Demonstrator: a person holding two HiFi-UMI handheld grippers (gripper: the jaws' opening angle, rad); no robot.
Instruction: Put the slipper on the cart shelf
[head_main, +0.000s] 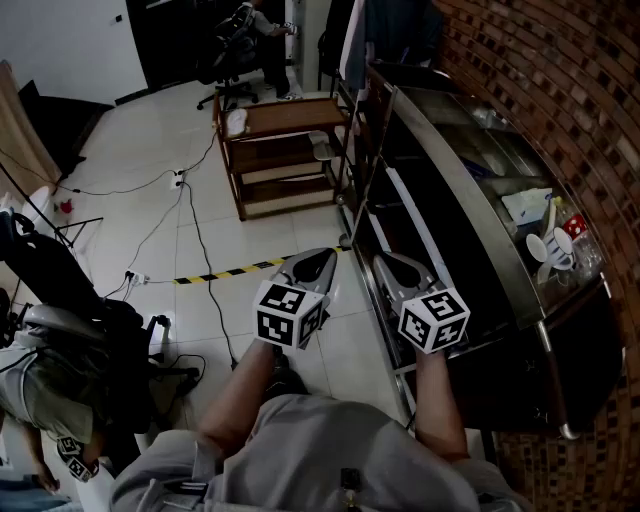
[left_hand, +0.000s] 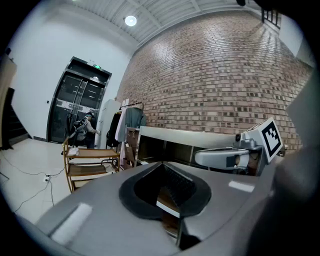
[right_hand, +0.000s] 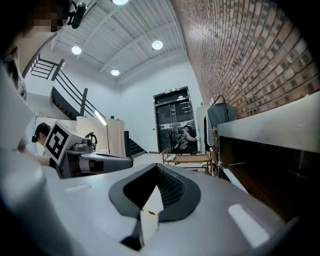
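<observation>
Two pale shapes sit on the wooden cart in the upper middle of the head view. What looks like a slipper lies at the left end of the top shelf, and a greyer shape rests at the right end of the shelf below. Both are too small to show any detail. The left gripper view shows the cart at middle left with the same layout, the slipper on top and the greyer shape lower right. The left gripper and right gripper are held side by side in the lower middle, well apart from the cart and pointing towards it. In its own view, the left gripper has its jaws closed tip to tip with nothing between them. The right gripper also has its jaws pressed together and empty. A strip of black-and-yellow tape crosses the pale tiled floor just ahead of the jaws. A long dark metal bench runs up the right side against a brick wall. A white packet lies on top of it at right.
</observation>
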